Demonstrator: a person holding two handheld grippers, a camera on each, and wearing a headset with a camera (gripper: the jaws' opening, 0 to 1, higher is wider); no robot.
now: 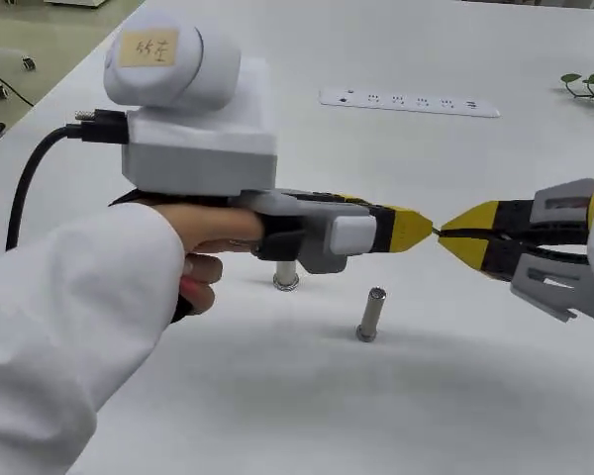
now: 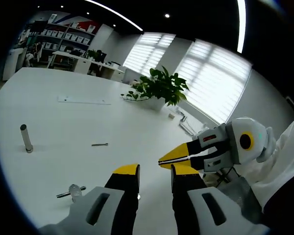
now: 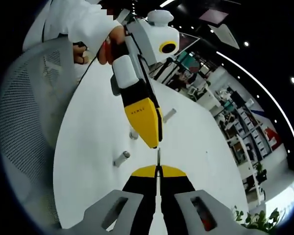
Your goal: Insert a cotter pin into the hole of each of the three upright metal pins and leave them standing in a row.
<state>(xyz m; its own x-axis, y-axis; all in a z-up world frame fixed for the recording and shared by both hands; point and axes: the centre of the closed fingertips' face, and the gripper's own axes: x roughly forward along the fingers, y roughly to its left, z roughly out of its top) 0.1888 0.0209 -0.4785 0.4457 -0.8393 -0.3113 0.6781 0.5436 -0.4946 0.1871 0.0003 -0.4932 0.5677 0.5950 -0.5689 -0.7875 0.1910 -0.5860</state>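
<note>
Holding: the right gripper point(image 3: 158, 172) is clenched on a cotter pin point(image 3: 158, 155), whose thin shaft sticks out past the yellow tips toward the left gripper point(image 2: 155, 171).
Left claw: released, its jaws standing apart with nothing visible between them. In the head view it meets the right gripper tip to tip, up in the air above the table point(image 1: 277, 426).
Metal pins: the first metal pin point(image 1: 371, 315) stands upright in the open. The second metal pin point(image 1: 286, 278) stands just behind it, under the left gripper. The right gripper view adds a third metal pin point(image 3: 169, 115) further along.
Spare: a loose cotter pin point(image 2: 99, 145) lies flat on the table, apart from the metal pins.
Done: no insertion can be confirmed. A blurred pin point(image 2: 73, 191) low in the left gripper view seems to have a thin bar across it, possibly a fitted cotter pin.
Left to do: by this judgement at least two insertions, perhaps all three. The held cotter pin is not at any hole yet.
Hidden: the left gripper covers the top of the second metal pin. The holes are too small to make out, and whether the three stand in a straight row cannot be told.
</note>
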